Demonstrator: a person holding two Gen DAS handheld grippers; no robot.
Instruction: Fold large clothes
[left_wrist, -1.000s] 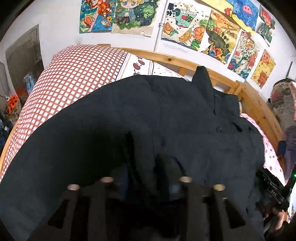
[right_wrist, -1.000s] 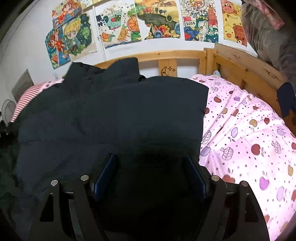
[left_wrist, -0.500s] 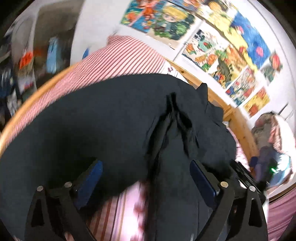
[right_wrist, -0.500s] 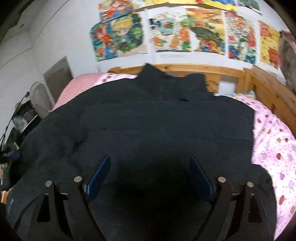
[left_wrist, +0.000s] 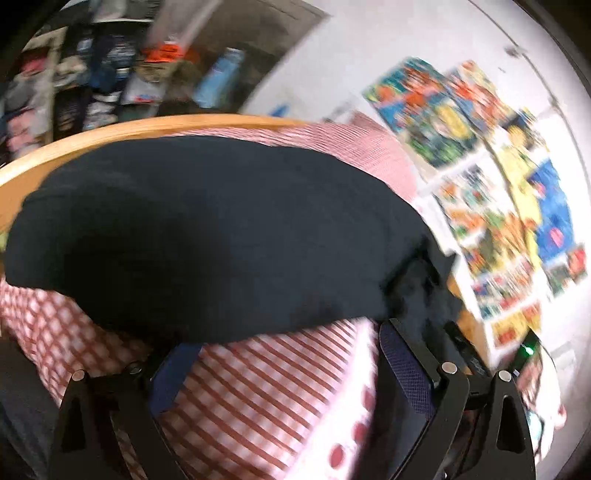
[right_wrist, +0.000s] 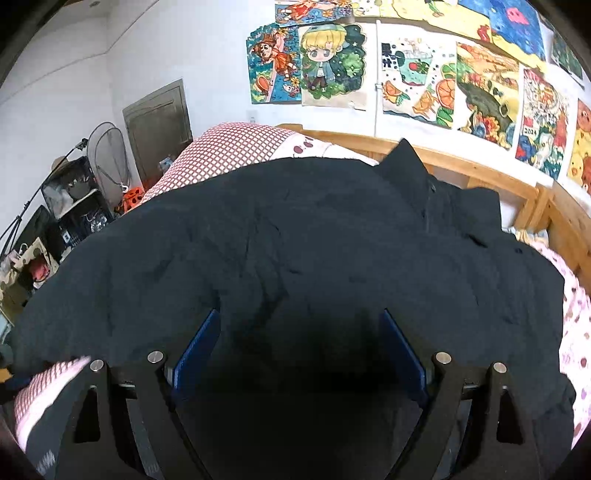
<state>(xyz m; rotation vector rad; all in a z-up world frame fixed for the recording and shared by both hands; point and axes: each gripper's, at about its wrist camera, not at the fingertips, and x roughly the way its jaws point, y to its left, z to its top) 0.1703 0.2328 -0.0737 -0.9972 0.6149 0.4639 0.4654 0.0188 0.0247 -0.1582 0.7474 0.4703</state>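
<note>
Left wrist view (blurred): the left hand-held gripper (left_wrist: 284, 365) is spread and empty above the red-checked bedding (left_wrist: 258, 398), and the edge of the black coat (left_wrist: 221, 236) lies just past its fingertips, a position that suits taking a new hold. Right wrist view: the right hand-held gripper (right_wrist: 299, 354) is spread, gripping nothing, over the black coat (right_wrist: 295, 251), which lies flat across the bed with its collar (right_wrist: 406, 166) toward the wooden headboard (right_wrist: 480, 170), laid out so that a fold can be made.
</note>
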